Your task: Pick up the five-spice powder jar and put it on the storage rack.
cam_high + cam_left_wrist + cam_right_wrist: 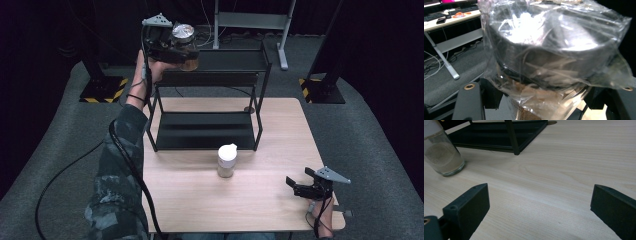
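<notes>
— Tongs first: your left tongs (181, 49) are clamped on a jar (184, 46) wrapped in clear plastic film, and you have it raised beside the top shelf of the black rack (235, 60), at the rack's left end. Your right tongs (299, 184) stand wide apart with nothing between them, low over the surface (260, 200) near its right front corner.

— How will that jar handle?

— It looks like glass with a dark lid (544, 47), so treat it as hard, fairly heavy and breakable. The film (499, 37) is crinkled and loose around it, which I'd judge makes it slippery: the wrap may slide on the glass even while your grip feels firm.

— Where should you hold it?

— On the body below the lid, where the left gripper view shows your pads now. Squeeze the glass, not a loose fold of wrap.

— And the other jar?

— A second jar (226, 161) with a white top stands upright on the surface just in front of the rack, well apart from your right tongs.
</notes>
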`<move>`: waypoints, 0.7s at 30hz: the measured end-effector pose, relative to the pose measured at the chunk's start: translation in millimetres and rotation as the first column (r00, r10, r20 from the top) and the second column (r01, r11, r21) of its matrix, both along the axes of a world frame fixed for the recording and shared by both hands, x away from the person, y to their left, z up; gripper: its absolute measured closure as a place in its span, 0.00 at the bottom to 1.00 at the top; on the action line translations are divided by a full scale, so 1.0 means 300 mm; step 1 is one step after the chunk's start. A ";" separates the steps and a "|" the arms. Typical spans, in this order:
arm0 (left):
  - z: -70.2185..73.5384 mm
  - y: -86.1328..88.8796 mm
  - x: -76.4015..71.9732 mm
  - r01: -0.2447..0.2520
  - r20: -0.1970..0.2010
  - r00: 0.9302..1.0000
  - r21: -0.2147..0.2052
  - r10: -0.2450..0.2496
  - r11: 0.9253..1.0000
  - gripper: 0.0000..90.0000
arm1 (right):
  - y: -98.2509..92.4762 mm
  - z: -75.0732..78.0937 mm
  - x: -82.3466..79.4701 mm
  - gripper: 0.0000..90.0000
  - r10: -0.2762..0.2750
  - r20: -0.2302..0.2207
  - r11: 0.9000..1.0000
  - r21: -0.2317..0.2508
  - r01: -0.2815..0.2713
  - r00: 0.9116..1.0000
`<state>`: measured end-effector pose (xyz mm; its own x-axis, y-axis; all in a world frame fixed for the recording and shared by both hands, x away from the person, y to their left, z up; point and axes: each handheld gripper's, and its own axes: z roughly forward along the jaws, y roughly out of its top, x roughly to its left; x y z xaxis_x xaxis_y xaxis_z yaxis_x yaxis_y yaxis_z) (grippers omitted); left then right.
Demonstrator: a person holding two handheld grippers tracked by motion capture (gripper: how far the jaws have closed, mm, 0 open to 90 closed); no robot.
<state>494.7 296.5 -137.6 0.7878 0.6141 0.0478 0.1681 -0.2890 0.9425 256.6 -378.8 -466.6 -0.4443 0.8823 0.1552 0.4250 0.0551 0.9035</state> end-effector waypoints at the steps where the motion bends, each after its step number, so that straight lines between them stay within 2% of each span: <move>1: -0.001 -0.004 0.005 -0.003 -0.001 1.000 0.003 0.003 1.000 0.34 | 0.000 0.000 0.000 0.01 0.000 0.000 1.000 0.000 0.000 1.000; 7: -0.003 -0.024 0.043 -0.002 -0.012 1.000 0.020 0.003 1.000 0.34 | -0.001 0.000 0.001 0.01 0.002 -0.001 1.000 0.001 -0.002 1.000; 11: -0.015 -0.030 0.067 -0.013 -0.017 1.000 0.010 0.013 1.000 0.34 | -0.001 0.000 0.000 0.01 0.001 0.000 1.000 0.001 -0.001 1.000; 21: -0.019 -0.056 0.117 -0.043 -0.048 0.998 0.025 0.044 0.999 0.34 | -0.001 0.000 0.001 0.01 0.003 -0.002 1.000 0.001 -0.003 1.000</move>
